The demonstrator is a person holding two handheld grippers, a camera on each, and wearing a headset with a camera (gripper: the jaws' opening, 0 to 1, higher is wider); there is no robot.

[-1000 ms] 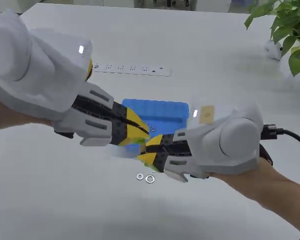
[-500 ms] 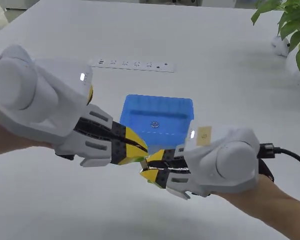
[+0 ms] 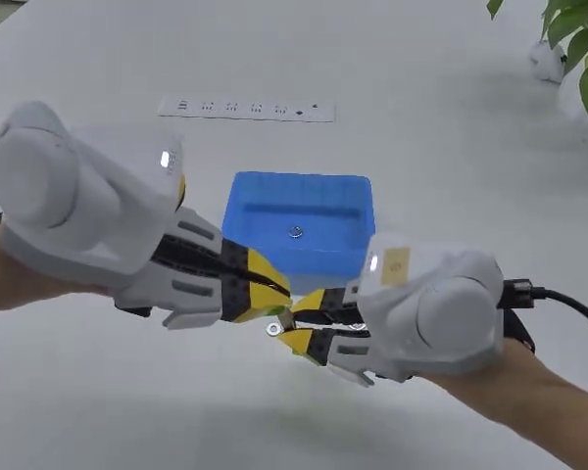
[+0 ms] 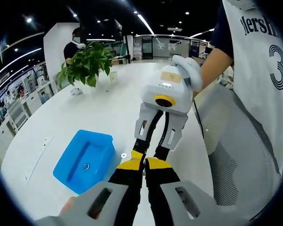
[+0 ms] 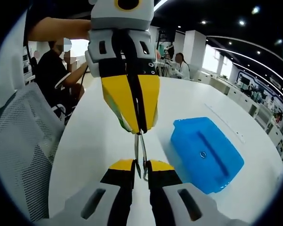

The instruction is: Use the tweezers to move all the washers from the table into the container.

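L gripper [image 4: 145, 163] & R gripper [image 5: 141, 166] tip to tip, both clamped on thin steel tweezers [image 5: 139, 146]. Small silver ring washer [image 3: 272, 330] right by tips, just beside blue container [image 3: 255, 186]. Inside it, second washer [image 3: 295, 232], mid-floor. Beyond, white power strip [image 3: 245, 108].

Left gripper [image 3: 277, 291] and right gripper [image 3: 292, 331]: rounded white housings, grey slotted linkage plates, black jaw arms ending in yellow tips. A small white indicator light [image 3: 164, 160] sits on the left housing, at 9 o'clock in the head view. The right housing carries a tan label [image 3: 398, 264], and a black cable [image 3: 559, 299] leaves it at 3 o'clock. Clothing, left gripper view, 3 o'clock: white mesh jersey [image 4: 254, 94] with dark lettering and numerals, over a dark sleeve [image 4: 221, 33]
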